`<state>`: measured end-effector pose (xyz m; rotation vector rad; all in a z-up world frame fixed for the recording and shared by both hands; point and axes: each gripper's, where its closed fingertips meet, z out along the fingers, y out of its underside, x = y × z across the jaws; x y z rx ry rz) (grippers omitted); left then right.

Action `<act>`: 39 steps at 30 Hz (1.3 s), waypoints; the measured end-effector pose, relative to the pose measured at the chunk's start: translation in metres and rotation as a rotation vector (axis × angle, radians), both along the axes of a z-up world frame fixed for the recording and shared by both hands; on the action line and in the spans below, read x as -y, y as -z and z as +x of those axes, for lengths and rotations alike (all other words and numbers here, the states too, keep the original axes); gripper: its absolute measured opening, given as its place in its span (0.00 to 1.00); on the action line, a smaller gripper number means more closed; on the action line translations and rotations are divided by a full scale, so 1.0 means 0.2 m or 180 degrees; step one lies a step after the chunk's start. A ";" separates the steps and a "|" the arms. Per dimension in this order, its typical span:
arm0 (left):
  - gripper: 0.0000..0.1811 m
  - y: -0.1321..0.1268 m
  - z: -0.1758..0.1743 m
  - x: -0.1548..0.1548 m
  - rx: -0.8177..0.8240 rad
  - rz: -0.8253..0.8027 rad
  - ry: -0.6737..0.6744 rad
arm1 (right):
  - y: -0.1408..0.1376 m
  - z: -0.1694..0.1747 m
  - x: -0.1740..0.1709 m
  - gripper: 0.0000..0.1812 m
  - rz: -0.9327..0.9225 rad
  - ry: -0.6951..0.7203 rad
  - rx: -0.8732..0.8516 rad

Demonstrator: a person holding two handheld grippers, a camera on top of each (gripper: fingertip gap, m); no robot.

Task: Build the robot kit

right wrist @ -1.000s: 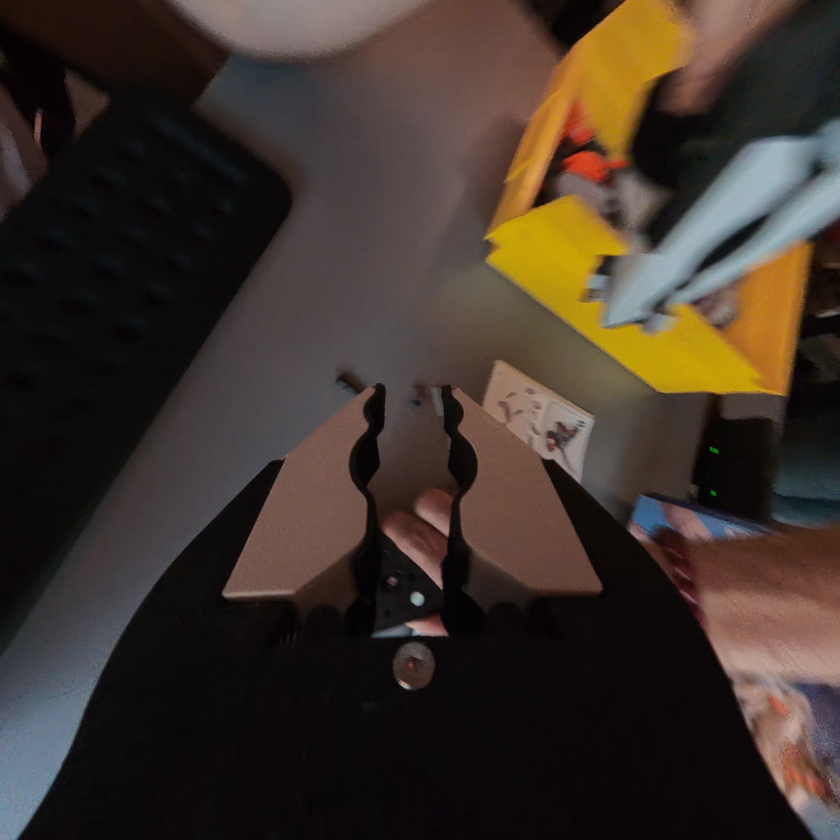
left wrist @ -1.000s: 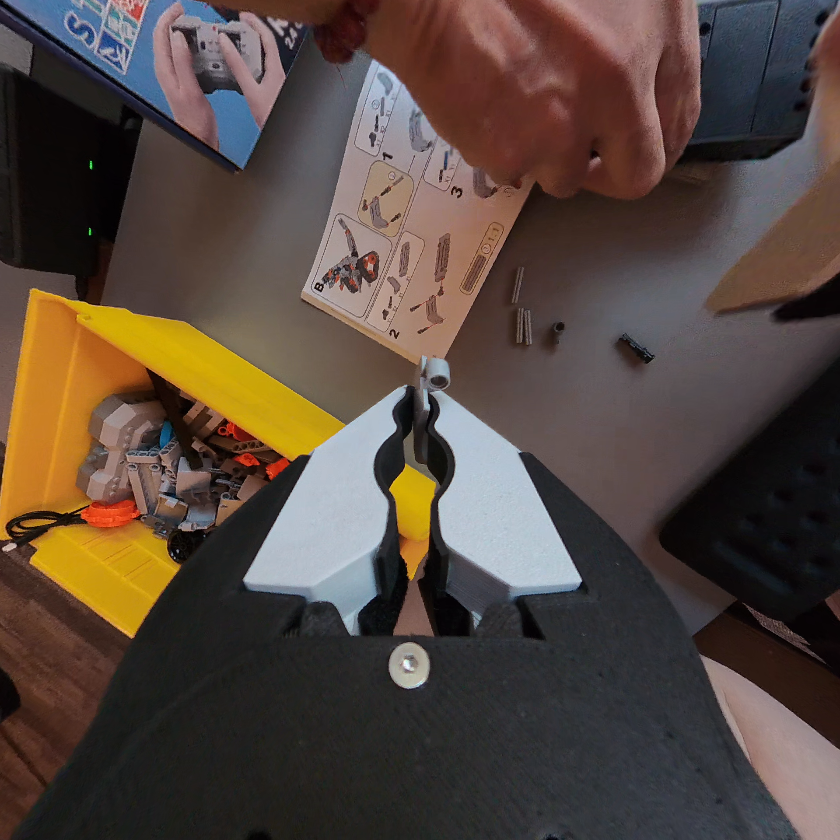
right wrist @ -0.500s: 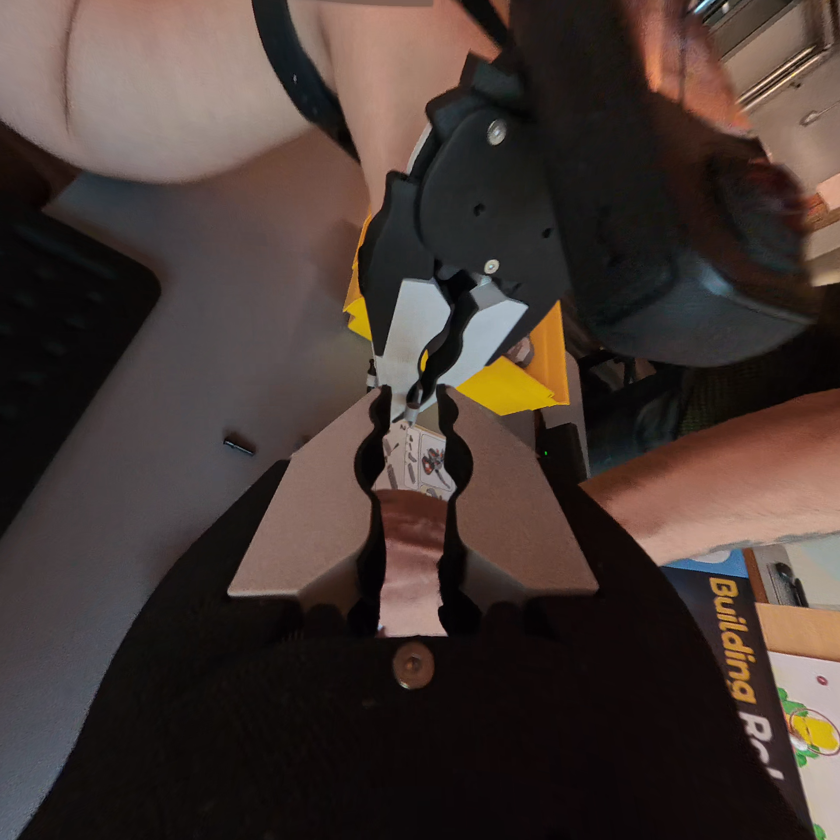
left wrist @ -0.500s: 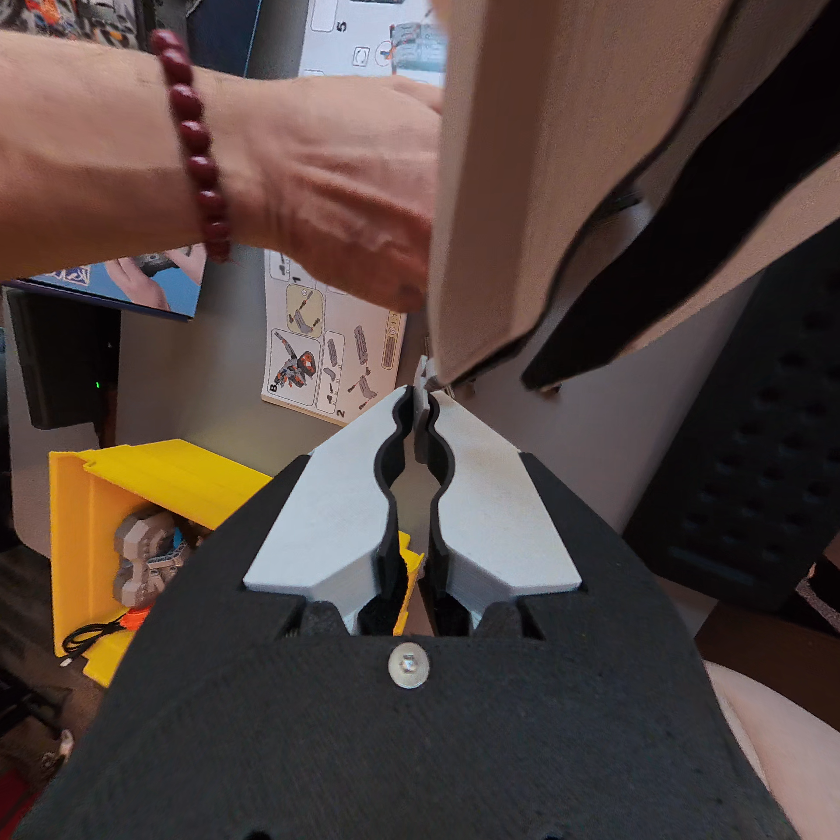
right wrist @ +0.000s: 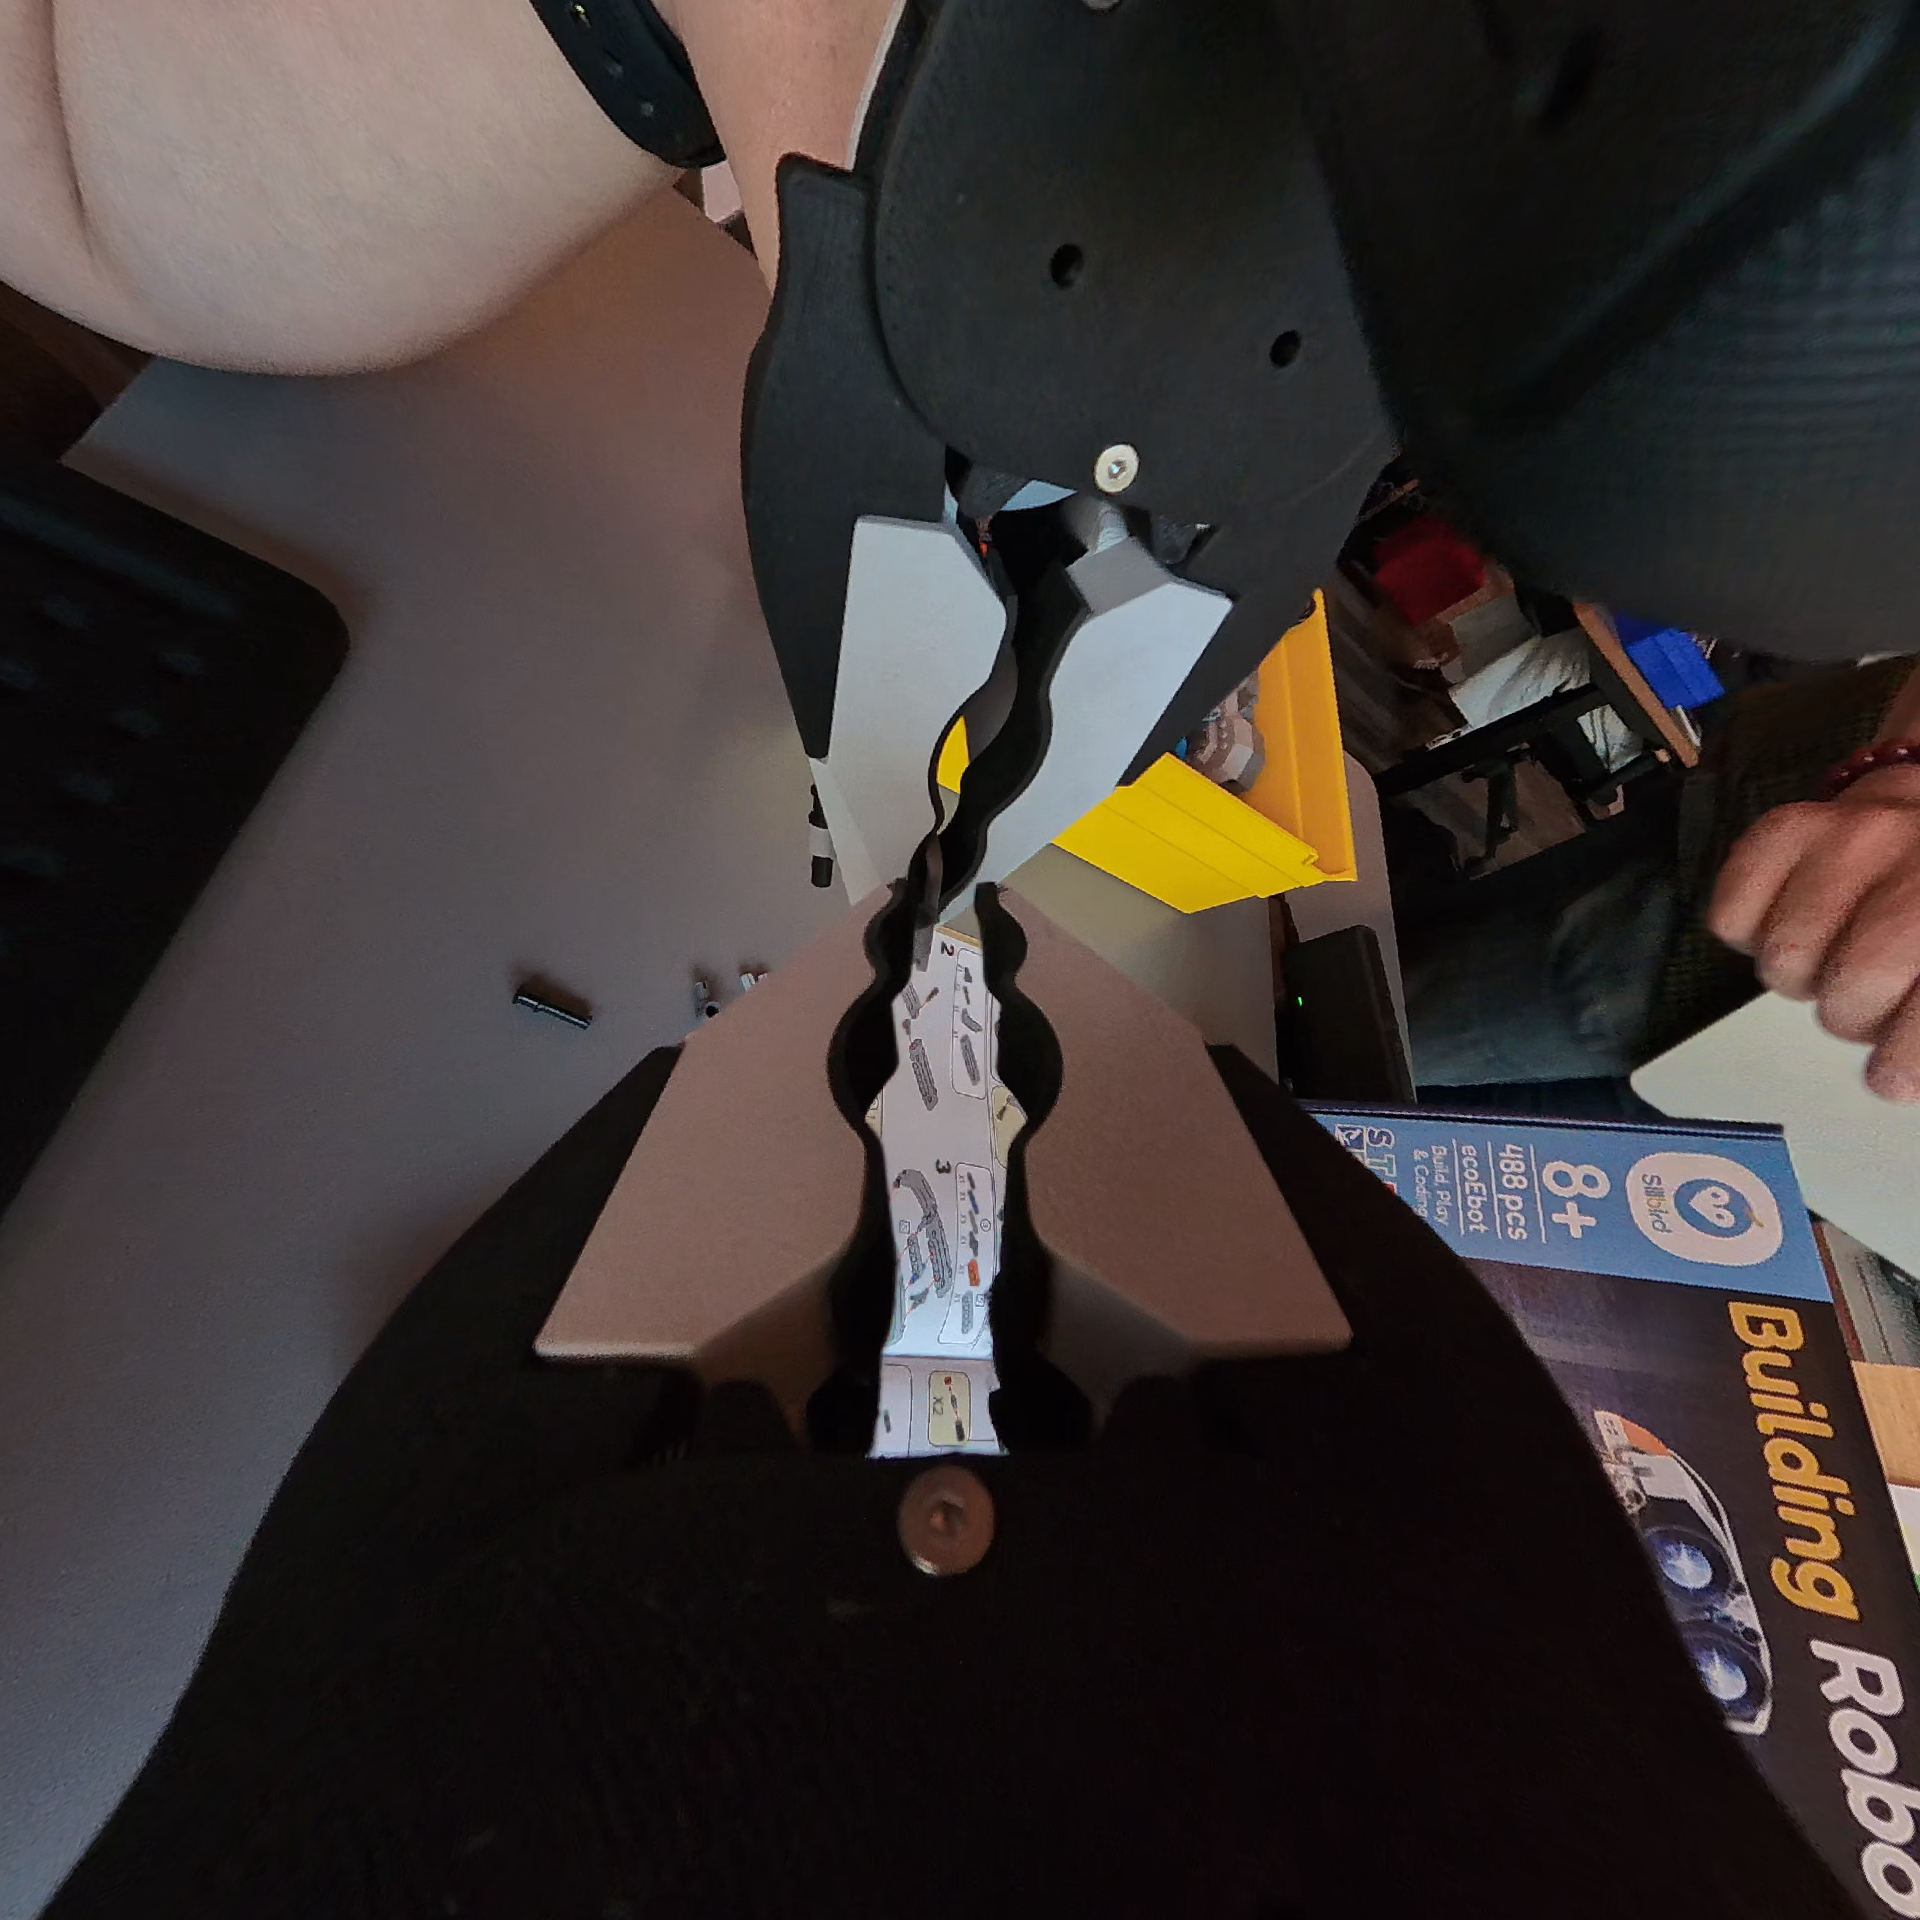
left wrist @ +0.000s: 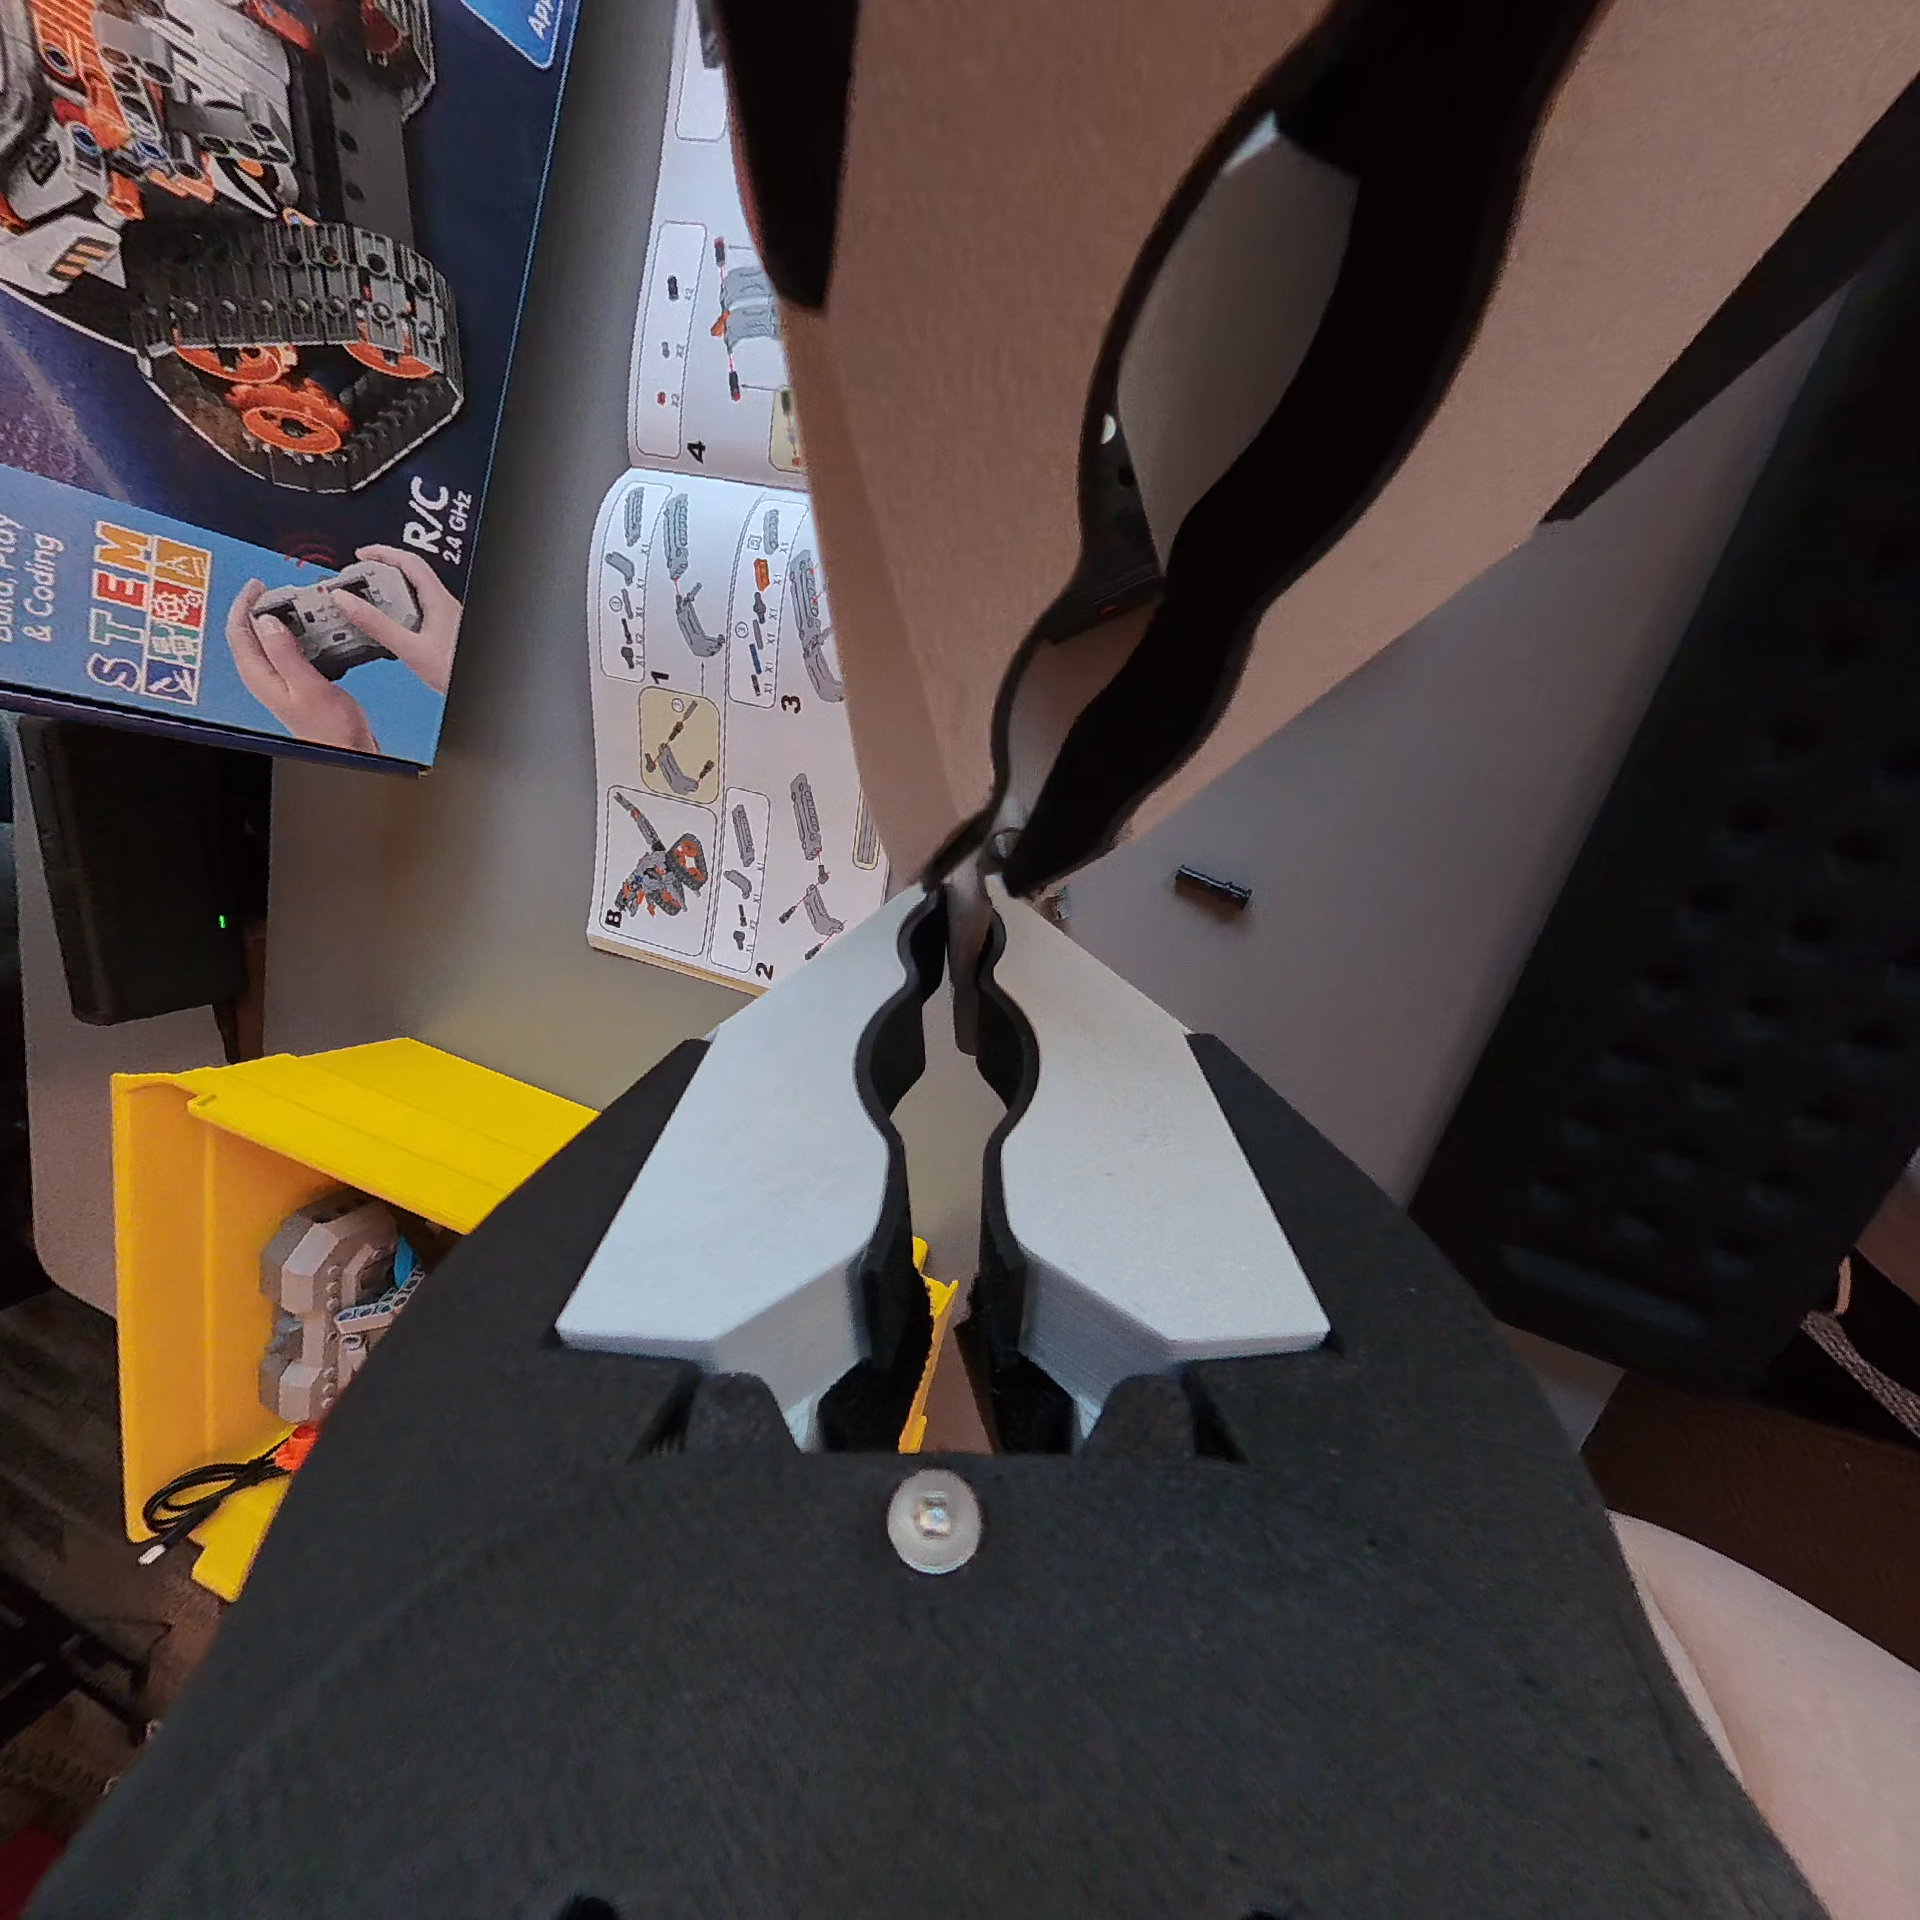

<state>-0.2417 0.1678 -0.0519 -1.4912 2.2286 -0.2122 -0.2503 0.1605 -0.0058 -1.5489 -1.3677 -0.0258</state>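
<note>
My left gripper (left wrist: 964,916), with grey fingers, is shut on a small thin grey building piece (left wrist: 966,966) and holds it above the grey table (left wrist: 1403,831). My right gripper (right wrist: 943,914), with tan fingers, points at it tip to tip. Its jaws stand slightly apart around the piece's free end (right wrist: 923,940). In the left wrist view the right gripper (left wrist: 987,857) comes down from the top. In the right wrist view the left gripper (right wrist: 940,873) hangs from above.
On the table lie a black pin (left wrist: 1210,890), small grey pieces (right wrist: 717,992), an instruction booklet (left wrist: 707,727) and a blue product box (left wrist: 208,364). A yellow bin (left wrist: 312,1122) holds parts. A black perforated mat (left wrist: 1714,935) is at the right. A person's hand (right wrist: 1818,914) hovers apart. It is some 12 centimetres from my left tips to the black pin (left wrist: 1210,890). It turns up in the right wrist view (right wrist: 552,1003) as well.
The two grippers have come together tip to tip above the table. The hand that was over the booklet has drawn away to the side. The left gripper stays shut on the grey piece.
</note>
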 end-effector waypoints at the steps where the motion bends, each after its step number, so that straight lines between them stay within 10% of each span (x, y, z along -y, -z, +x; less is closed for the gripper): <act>1: 0.00 0.00 0.00 0.00 -0.0010 0.0003 -0.0003 | 0.00 0.01 0.00 0.07 -0.0019 0.0005 -0.0006; 20: 0.00 -0.07 0.03 -0.03 0.0333 -0.0110 0.0042 | -0.04 0.03 0.00 0.03 0.0262 0.0025 0.0092; 28: 0.28 -0.54 0.04 0.00 0.1956 -0.1631 0.0353 | -0.24 0.11 0.04 0.03 0.0780 -0.0247 -0.0666; 32: 0.34 -0.58 0.03 0.06 0.2026 -0.2454 0.0582 | -0.32 0.10 0.08 0.03 0.1094 -0.0373 -0.0795; 39: 0.16 -0.53 0.04 0.14 0.1607 -0.3193 0.0707 | -0.37 0.09 0.09 0.03 0.1495 -0.0402 -0.0700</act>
